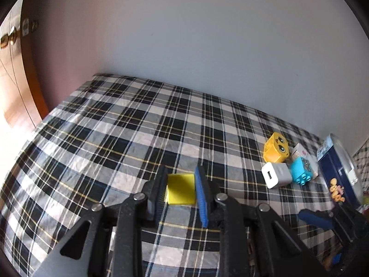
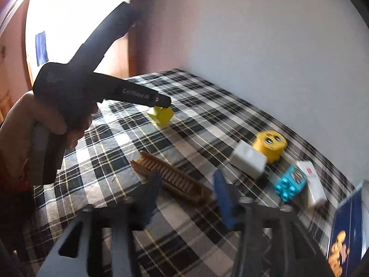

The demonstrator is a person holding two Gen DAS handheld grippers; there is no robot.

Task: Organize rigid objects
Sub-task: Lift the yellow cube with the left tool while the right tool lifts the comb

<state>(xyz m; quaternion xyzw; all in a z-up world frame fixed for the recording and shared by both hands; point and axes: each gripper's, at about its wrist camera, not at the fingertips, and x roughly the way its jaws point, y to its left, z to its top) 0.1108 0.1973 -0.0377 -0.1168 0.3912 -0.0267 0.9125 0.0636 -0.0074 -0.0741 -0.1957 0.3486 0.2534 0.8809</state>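
Gripping a yellow block [image 1: 181, 189] between our left gripper's [image 1: 182, 191] pads at lower centre of the left wrist view, we are holding it above the plaid tablecloth [image 1: 129, 124]. In the right wrist view, our right gripper [image 2: 186, 191] is standing unclenched and empty, a wooden comb-like piece [image 2: 173, 177] lying on the cloth between its fingers. Right of centre are sitting a white charger [image 2: 248, 162], a yellow face block [image 2: 269, 145] and a cyan brick [image 2: 289, 185].

Inside a home: black, white and grey plaid tablecloth [image 1: 129, 124] against a plain pale wall [image 1: 207, 46], beside a wooden door [image 1: 13, 73] with round brass knob [image 1: 8, 38]
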